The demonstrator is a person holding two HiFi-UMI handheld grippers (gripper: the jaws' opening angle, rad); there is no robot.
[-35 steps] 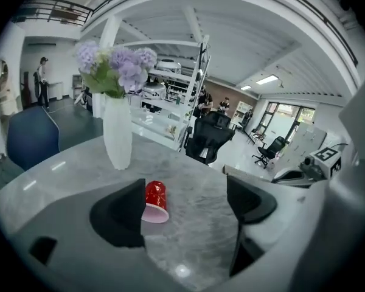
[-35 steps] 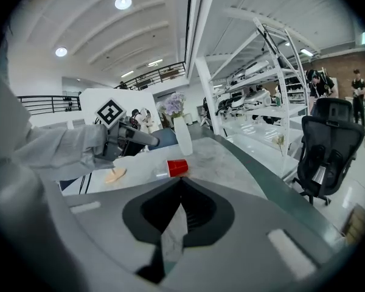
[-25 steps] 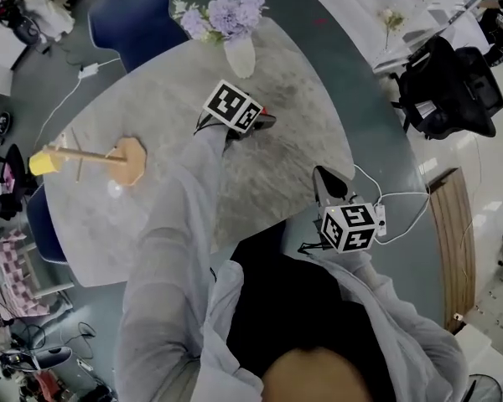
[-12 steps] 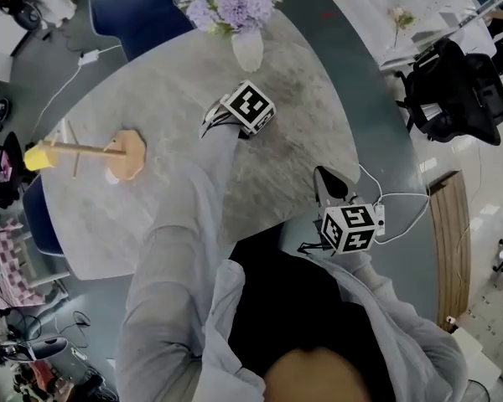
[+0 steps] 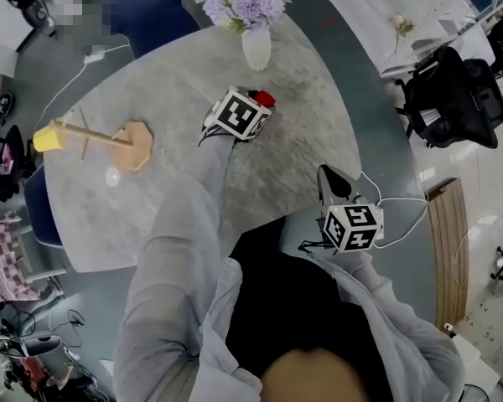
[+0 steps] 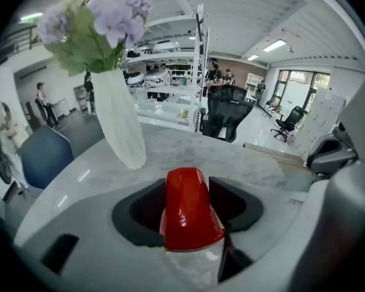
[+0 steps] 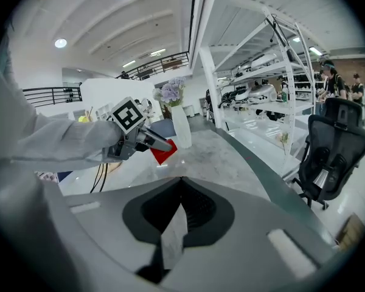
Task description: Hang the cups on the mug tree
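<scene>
**Jaws clamped on the red cup, hanging yet to come**

The jaws of the left gripper (image 6: 187, 190) have just been closing and now press on either side of the red cup (image 5: 265, 99), which stands between them with its wide end toward the gripper's camera. The jaws of the right gripper (image 7: 181, 190) are together with nothing between them; this gripper rests idle at the near edge of the table (image 5: 176, 82). The cup sits near the vase of lilac flowers (image 5: 256, 48) and, in the right gripper view, appears to be just clear of the tabletop. The mug tree (image 5: 96, 136) stands well apart from it, at the table's left side, on a wooden base. A yellow object (image 5: 46, 138) sits at the far end of its pole; whether this is a cup already hung cannot be told. As a judgement, the pick-up of the red cup is complete. The carry across the table and the placing of the cup on a peg remain to be done.
</scene>
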